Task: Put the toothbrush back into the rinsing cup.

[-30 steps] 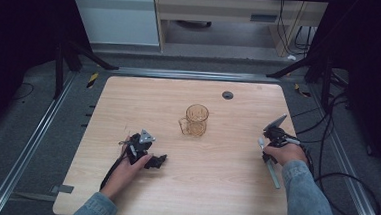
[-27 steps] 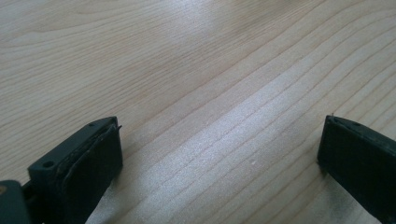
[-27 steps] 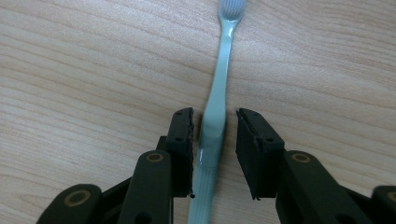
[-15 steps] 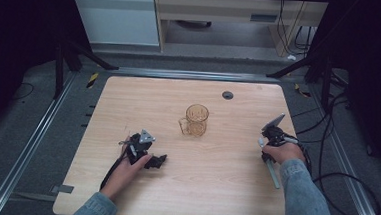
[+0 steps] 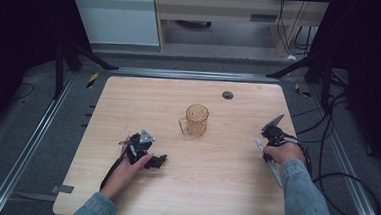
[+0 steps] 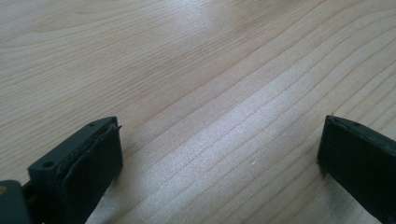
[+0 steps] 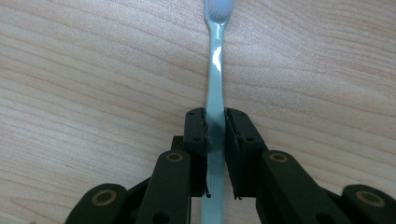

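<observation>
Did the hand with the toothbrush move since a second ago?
No. The right claw sits at the same spot near the table's right edge, equally far from the cup, shut on the toothbrush.

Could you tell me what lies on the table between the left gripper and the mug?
Nothing: in the high view, only bare wood separates the left gripper from the mug. The left gripper view likewise shows plain tabletop ahead of its open jaws.

A mug [image 5: 196, 120] stands mid-table [image 5: 223, 189] — a small disc [image 5: 228, 95] lies behind it. The left gripper [image 5: 148, 155] sits front-left, the right gripper [image 5: 272, 135] at the right edge.
</observation>
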Motion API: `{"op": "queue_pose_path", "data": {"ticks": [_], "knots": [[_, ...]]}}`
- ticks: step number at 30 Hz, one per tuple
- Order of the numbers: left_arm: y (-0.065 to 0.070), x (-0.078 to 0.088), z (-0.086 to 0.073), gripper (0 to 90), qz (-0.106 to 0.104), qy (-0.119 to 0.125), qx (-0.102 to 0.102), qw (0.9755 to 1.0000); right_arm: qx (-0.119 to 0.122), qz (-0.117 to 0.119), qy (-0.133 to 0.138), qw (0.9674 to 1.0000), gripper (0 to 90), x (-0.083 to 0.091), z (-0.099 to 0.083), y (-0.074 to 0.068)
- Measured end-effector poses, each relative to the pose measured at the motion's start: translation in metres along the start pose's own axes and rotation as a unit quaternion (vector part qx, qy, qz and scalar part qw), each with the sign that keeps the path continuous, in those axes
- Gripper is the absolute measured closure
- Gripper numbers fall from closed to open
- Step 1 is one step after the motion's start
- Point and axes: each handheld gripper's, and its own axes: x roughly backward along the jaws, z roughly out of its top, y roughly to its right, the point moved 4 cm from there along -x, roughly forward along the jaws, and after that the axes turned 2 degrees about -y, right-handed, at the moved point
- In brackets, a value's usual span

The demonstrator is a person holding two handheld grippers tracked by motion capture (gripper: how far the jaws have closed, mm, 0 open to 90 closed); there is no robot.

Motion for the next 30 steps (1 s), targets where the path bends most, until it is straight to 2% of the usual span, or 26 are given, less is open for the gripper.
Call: {"op": "queue_pose_path", "data": {"ticks": [3,10,13,18,25,30], "knots": [[0.000,0.000,0.000,0.0,0.000,0.000,0.000,1.0000,0.004,0.009,0.004,0.9999,79.2,0.001,0.000,0.000],[0.000,0.000,0.000,0.0,0.000,0.000,0.000,1.0000,0.004,0.024,0.057,0.9981,79.2,0.019,0.004,-0.001],[0.000,0.000,0.000,0.0,0.000,0.000,0.000,1.0000,0.006,0.038,0.089,0.9953,79.2,0.029,0.007,-0.005],[0.000,0.000,0.000,0.0,0.000,0.000,0.000,1.0000,0.014,0.055,0.127,0.9903,79.2,0.047,0.014,-0.016],[0.000,0.000,0.000,0.0,0.000,0.000,-0.001,1.0000,0.042,0.059,0.161,0.9844,79.2,0.058,0.023,-0.034],[0.000,0.000,0.000,0.0,0.000,0.000,-0.001,1.0000,0.064,0.052,0.183,0.9796,79.1,0.062,0.029,-0.048]]}}
